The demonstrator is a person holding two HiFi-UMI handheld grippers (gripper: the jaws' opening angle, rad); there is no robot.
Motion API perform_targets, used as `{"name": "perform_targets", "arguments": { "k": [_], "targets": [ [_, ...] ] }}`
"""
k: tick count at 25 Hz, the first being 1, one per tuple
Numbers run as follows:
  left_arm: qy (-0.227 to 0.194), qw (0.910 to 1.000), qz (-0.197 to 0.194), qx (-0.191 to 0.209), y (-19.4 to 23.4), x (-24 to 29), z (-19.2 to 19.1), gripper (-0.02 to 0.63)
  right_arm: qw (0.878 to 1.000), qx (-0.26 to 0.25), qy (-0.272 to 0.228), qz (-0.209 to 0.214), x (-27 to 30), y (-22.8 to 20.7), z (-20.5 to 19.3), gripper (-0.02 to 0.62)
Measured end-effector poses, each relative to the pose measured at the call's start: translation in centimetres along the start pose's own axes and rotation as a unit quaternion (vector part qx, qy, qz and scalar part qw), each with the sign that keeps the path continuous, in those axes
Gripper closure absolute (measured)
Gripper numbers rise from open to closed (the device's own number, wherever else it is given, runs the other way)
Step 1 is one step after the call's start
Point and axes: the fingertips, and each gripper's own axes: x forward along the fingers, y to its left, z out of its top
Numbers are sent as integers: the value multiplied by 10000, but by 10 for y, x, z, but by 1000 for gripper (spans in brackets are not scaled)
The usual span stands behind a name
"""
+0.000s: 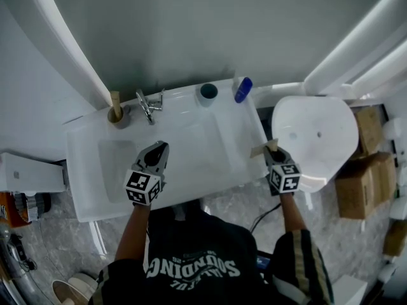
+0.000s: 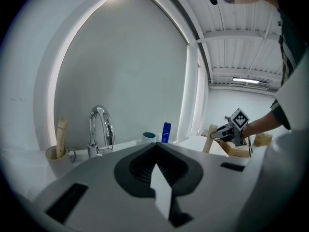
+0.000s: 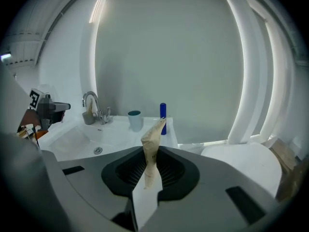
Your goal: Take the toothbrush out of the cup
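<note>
Only the right gripper view shows the right claw [image 1: 271,149] clamped on the tan paper-wrapped toothbrush [image 3: 151,146], held out of the cup at the sink's [image 1: 82,170] right edge beside the toilet lid [image 1: 315,138]. The left claw [image 1: 159,149], closed and empty, hangs over the open basin. The beige cup [image 1: 119,115] stands far left by the faucet [image 1: 147,103], holding a second wrapped brush [image 2: 61,137].
</note>
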Motion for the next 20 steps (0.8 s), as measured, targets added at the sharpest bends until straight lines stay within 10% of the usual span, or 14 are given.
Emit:
{"name": "perform_targets", "arguments": {
  "k": [7, 20],
  "targets": [
    [39, 9999, 136, -54, 7, -7, -7, 607, 9947, -193, 1006, 14, 28, -4, -40, 535],
    [83, 9980, 615, -137, 28, -35, -10, 607, 9907, -258, 1338, -39, 127, -7, -37, 535]
  ]
}}
